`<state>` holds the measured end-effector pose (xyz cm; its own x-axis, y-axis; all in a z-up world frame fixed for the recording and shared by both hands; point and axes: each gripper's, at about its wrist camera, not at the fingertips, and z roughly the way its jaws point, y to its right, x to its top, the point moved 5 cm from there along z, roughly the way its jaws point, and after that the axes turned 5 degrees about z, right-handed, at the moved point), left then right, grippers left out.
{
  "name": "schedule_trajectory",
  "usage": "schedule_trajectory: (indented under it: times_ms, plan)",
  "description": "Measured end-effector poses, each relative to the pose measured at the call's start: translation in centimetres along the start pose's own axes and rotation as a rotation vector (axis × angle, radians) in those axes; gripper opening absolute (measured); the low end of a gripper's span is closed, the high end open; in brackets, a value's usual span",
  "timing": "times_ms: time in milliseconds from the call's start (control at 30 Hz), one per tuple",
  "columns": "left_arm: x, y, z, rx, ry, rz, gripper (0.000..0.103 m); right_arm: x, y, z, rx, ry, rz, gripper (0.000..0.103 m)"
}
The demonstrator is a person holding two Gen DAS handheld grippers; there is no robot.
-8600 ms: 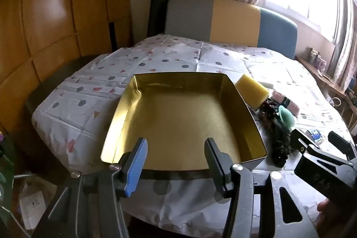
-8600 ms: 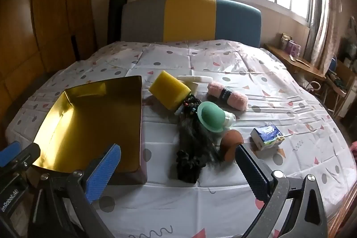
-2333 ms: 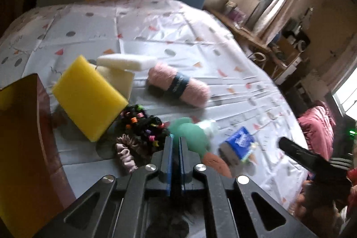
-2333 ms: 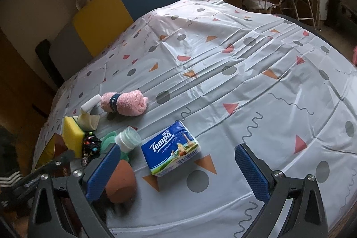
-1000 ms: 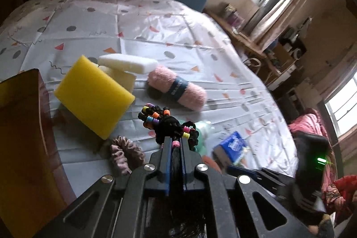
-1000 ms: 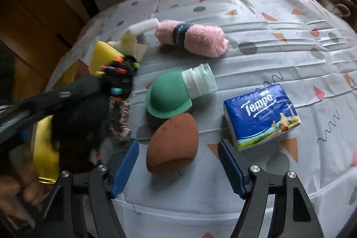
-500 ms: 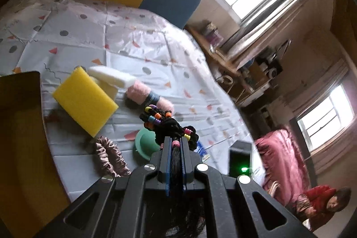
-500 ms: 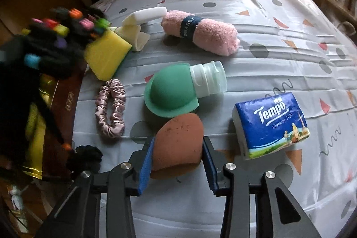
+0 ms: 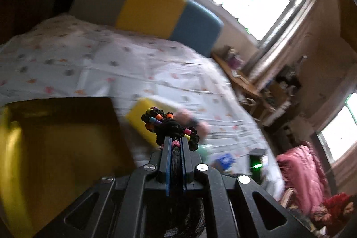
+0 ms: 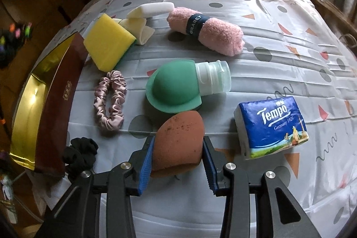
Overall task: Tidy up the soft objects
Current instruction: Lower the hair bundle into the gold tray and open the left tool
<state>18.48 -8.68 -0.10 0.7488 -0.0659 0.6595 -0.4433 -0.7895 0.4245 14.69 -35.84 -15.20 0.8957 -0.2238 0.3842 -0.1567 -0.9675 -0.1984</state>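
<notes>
My left gripper [image 9: 175,139] is shut on a black hairpiece with coloured beads [image 9: 169,126], held in the air to the right of the gold tray [image 9: 67,144]; this view is blurred by motion. In the right wrist view my right gripper [image 10: 178,142] points down at the bed, and both pads press the sides of a brown egg-shaped sponge [image 10: 179,126]. The beaded hairpiece [image 10: 13,37] shows as a blur at the far left, beyond the tray [image 10: 29,104].
On the patterned sheet lie a green squeeze bottle [image 10: 171,88], a pink towel roll [image 10: 214,35], a yellow sponge [image 10: 107,41], white foam pieces [image 10: 151,9], a pink scrunchie [image 10: 109,102], a black scrunchie [image 10: 79,153] and a tissue pack [image 10: 272,126].
My left gripper has risen with the hairpiece and swung left toward the tray. My right gripper has closed its jaws onto the brown sponge.
</notes>
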Motion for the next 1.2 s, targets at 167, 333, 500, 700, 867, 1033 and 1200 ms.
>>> schedule_trajectory:
  times_ms: [167, 333, 500, 700, 867, 1033, 1200]
  plan:
    - [-1.4, -8.2, -2.1, 0.163, -0.002, -0.083, 0.005, -0.1, -0.1, 0.1, -0.004, 0.001, -0.006, 0.042]
    - [-2.1, -15.3, -2.3, 0.287, -0.021, -0.157, 0.005, -0.2, -0.3, 0.2, -0.009, -0.003, -0.02, 0.042]
    - [-2.2, -19.0, -1.2, 0.37, -0.054, -0.164, 0.005, -0.4, -0.6, 0.5, -0.019, -0.004, -0.038, 0.042]
    - [-2.7, -21.0, -1.2, 0.445, -0.065, -0.18, 0.025, -0.4, -0.6, 0.8, -0.018, -0.009, -0.036, 0.042]
    - [-3.3, -19.8, -3.0, 0.478, -0.034, -0.186, 0.028, -0.5, -0.8, 1.2, -0.026, -0.02, -0.052, 0.043]
    - [-4.7, -16.5, -5.4, 0.526, 0.003, -0.126, 0.031, -0.6, -1.0, 1.4, -0.033, -0.02, -0.059, 0.043]
    - [-6.8, -12.9, -6.8, 0.546, 0.02, -0.099, 0.032, -0.8, -1.2, 1.3, -0.044, -0.011, -0.073, 0.043]
